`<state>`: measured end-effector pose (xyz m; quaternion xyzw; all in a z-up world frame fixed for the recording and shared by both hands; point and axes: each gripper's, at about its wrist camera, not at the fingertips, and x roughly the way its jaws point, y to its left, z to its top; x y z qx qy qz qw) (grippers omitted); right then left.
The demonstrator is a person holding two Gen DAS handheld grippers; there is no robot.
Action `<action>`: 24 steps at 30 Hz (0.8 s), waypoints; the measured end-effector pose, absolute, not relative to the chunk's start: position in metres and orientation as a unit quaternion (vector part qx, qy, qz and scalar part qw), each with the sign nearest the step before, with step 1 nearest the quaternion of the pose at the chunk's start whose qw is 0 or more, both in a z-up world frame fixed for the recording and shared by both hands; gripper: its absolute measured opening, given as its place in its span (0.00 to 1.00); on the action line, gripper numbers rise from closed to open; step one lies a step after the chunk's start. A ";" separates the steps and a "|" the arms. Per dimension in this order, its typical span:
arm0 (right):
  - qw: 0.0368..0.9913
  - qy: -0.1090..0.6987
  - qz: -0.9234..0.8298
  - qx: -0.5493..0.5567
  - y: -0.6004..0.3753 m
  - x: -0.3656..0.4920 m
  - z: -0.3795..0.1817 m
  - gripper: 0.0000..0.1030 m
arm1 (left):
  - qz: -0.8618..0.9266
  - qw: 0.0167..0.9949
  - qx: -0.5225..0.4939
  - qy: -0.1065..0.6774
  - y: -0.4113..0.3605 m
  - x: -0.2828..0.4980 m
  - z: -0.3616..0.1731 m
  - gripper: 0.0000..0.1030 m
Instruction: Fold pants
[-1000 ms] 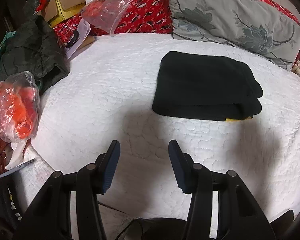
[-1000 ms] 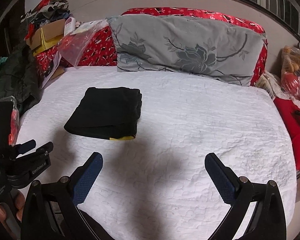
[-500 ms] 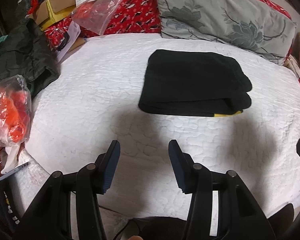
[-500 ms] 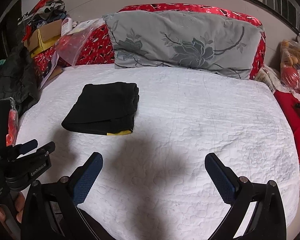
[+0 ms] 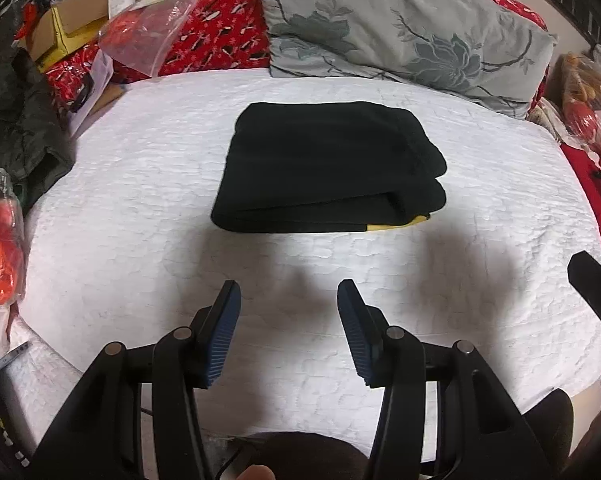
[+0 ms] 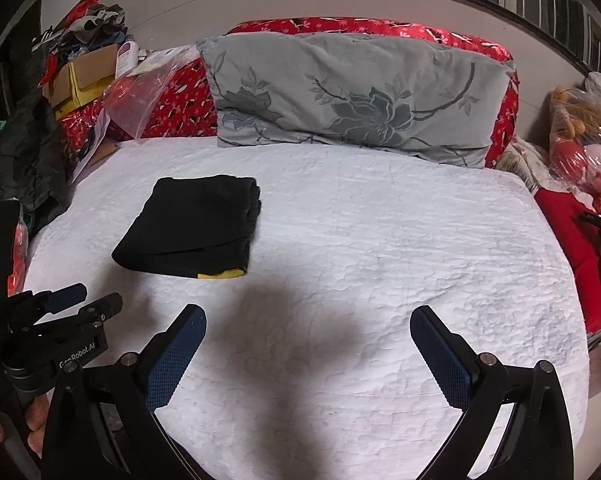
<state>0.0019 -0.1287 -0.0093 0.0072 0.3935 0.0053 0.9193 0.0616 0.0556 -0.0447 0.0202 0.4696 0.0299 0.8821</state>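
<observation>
The black pants (image 5: 324, 168) lie folded into a compact stack on the white quilted bed (image 5: 140, 208), with a yellow strip showing at the front right corner. They also show in the right wrist view (image 6: 192, 228), left of centre. My left gripper (image 5: 288, 332) is open and empty, hovering over the bed's near edge, well short of the pants. My right gripper (image 6: 306, 356) is wide open and empty, to the right of the pants. The left gripper's body (image 6: 60, 320) shows at the left of the right wrist view.
A grey floral pillow (image 6: 352, 92) leans on red bedding at the head of the bed. A clear plastic bag (image 5: 148, 32), a cardboard box (image 5: 68, 28) and dark clothes (image 5: 16, 120) crowd the left side. Toys in plastic (image 6: 584, 148) sit at the right.
Both grippers have drawn back and shifted a little, so the folded pants sit more centred in the left wrist view. Both stay open and empty; the pants have not moved.
</observation>
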 end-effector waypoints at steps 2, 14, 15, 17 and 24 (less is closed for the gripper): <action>0.919 0.394 0.001 0.011 -0.134 0.002 -0.009 1.00 | 0.028 0.882 0.022 0.469 0.052 0.062 -0.044 0.48; 0.917 0.399 -0.009 0.021 -0.149 0.003 -0.013 1.00 | 0.000 0.889 0.020 0.458 0.037 0.056 -0.041 0.48; 0.916 0.400 -0.008 0.022 -0.150 0.003 -0.014 1.00 | -0.002 0.889 0.024 0.457 0.036 0.056 -0.041 0.48; 0.916 0.401 -0.008 0.023 -0.150 0.003 -0.015 1.00 | -0.004 0.889 0.027 0.458 0.034 0.056 -0.041 0.48; 0.915 0.403 -0.009 0.026 -0.152 0.004 -0.018 1.00 | -0.008 0.889 0.028 0.456 0.031 0.055 -0.041 0.48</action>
